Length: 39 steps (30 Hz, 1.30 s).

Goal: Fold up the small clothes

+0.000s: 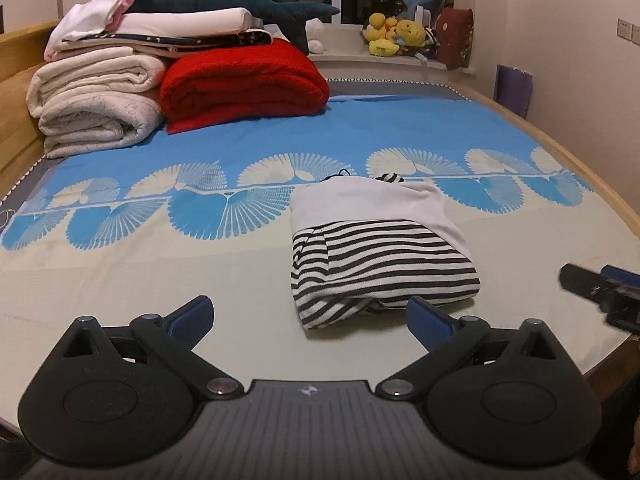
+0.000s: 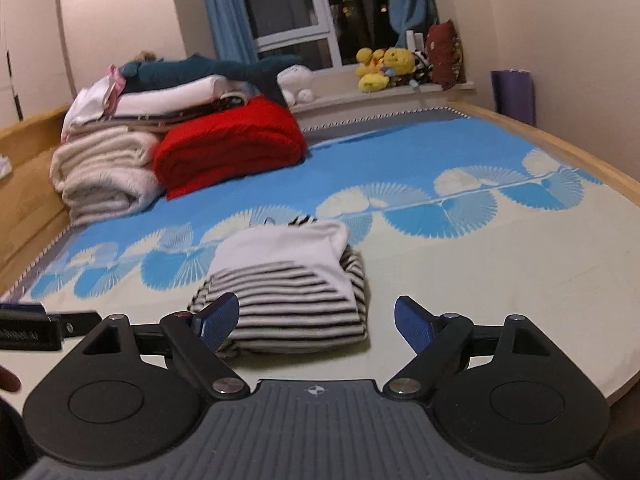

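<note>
a: what's around the garment?

b: bed with a blue-and-cream fan-print sheet. at the far left, a stack of cream blankets and a red blanket beside it. white linens and a dark teal plush shark on top. yellow plush toys on the sill by the window, a dark red cushion next to them. nothing lies between either tool and the garment.

a: material, shape?

b: soft knit, black-and-white stripes, with a plain white panel folded over the far half. a compact, roughly rectangular bundle, edges rounded, a loose striped flap sagging at the near left corner. a bit of striped fabric pokes out at the far edge.

a: where, and which way?

b: flat on the cream part of the sheet, near the front edge, far end reaching the fan border. long axis runs near to far, stripes crosswise.

a: tools?

b: left gripper jaws spread wide, nothing between them, garment just ahead and to its right. right gripper jaws also spread and holding nothing; its left blue pad overlaps the garment's near corner in view, whether touching i cannot tell.
</note>
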Each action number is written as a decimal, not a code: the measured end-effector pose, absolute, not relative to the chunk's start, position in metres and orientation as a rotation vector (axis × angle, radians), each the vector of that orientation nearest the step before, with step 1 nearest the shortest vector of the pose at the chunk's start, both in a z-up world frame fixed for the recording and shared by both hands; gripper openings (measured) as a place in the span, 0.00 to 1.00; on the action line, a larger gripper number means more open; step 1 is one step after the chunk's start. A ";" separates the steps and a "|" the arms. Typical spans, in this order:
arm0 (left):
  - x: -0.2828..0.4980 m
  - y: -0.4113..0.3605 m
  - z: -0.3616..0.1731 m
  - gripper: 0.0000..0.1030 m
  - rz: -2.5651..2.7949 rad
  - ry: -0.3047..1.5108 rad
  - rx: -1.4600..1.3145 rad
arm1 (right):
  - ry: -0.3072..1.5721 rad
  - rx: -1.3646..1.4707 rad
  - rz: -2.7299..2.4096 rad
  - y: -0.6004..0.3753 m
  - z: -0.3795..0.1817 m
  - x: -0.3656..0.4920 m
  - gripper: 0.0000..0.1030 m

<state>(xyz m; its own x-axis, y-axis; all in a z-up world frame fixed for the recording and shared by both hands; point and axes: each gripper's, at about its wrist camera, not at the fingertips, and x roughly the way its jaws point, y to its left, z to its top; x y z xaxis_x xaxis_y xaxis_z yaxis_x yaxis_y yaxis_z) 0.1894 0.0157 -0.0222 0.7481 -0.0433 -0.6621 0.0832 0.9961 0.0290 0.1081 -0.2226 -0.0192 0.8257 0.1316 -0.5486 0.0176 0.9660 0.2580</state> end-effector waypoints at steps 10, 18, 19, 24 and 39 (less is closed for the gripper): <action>0.195 0.025 -0.075 0.99 -0.047 0.736 -0.032 | 0.631 0.164 0.065 -0.191 -0.032 0.122 0.83; 0.209 0.019 -0.079 0.99 -0.024 0.724 -0.058 | 0.660 0.130 0.076 -0.175 -0.047 0.137 0.83; 0.210 0.018 -0.079 0.99 -0.025 0.724 -0.053 | 0.669 0.119 0.079 -0.173 -0.049 0.139 0.83; 0.213 0.013 -0.082 0.99 -0.036 0.724 -0.039 | 0.673 0.117 0.086 -0.169 -0.051 0.144 0.83; 0.213 0.012 -0.088 0.99 -0.053 0.734 -0.039 | 0.677 0.103 0.098 -0.163 -0.052 0.146 0.83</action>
<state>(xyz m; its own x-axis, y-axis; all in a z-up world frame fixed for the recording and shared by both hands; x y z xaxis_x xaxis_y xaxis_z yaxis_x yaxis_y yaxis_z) 0.2134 0.0122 -0.0876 0.7411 -0.0616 -0.6685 0.0344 0.9980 -0.0538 0.1461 -0.1631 -0.0525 0.7755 0.1235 -0.6192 -0.0566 0.9903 0.1267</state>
